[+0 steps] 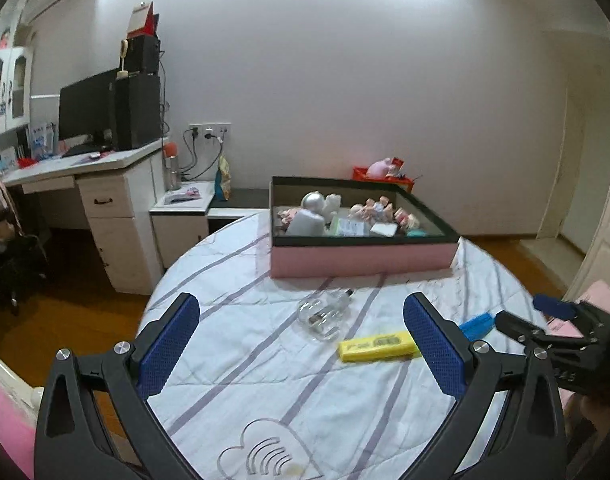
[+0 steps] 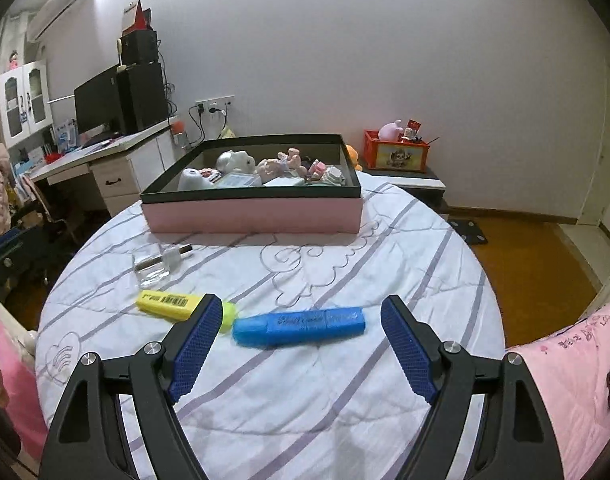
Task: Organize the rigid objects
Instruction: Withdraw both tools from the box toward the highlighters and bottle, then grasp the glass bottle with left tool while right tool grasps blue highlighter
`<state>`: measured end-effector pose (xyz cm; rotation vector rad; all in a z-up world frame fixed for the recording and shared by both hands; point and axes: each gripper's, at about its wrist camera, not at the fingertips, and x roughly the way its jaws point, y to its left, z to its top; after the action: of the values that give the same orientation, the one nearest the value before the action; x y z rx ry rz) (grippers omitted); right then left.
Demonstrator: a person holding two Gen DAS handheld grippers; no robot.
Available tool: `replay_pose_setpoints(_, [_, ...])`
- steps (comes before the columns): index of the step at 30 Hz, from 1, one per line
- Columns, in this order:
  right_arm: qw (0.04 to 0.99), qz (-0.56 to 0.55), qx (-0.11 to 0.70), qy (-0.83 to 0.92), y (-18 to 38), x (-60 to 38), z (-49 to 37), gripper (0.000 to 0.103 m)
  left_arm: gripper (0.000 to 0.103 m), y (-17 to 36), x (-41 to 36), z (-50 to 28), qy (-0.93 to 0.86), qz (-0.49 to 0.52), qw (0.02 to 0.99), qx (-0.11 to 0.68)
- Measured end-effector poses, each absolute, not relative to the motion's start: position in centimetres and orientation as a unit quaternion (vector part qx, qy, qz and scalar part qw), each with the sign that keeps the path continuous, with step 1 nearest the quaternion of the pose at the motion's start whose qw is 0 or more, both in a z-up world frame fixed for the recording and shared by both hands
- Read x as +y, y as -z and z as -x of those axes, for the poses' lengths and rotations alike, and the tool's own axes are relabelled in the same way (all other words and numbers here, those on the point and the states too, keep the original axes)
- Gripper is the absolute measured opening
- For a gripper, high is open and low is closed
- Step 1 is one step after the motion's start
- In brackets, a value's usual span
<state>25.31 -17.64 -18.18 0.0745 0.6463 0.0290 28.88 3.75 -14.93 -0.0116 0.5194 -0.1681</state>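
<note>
Meanwhile, both claws hung spread wide and empty above the round, striped-cloth surface (image 2: pixel 345 380). The right claw (image 2: pixel 297 336) framed a blue highlighter (image 2: pixel 301 326) lying flat, a yellow highlighter (image 2: pixel 171 303) just beside its left finger. The left claw (image 1: pixel 301 344) faced a clear glass bottle (image 1: pixel 323 314) lying on its side. Farther back sat a pink box (image 2: pixel 251 216) holding small figurines.

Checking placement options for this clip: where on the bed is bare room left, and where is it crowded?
Bare quilt lies between the pink box and blue highlighter, and rightward. Crowded: glass bottle and yellow highlighter lie left; the box is full.
</note>
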Motion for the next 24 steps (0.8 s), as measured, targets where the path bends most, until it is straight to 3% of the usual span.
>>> replay_pose_setpoints(24, [0.902,-0.072,0.426,-0.011,23.6,-15.3,-30.1,0.083,0.103,17.6,4.1,-29.5,0.076,-0.006,0.948,0.308])
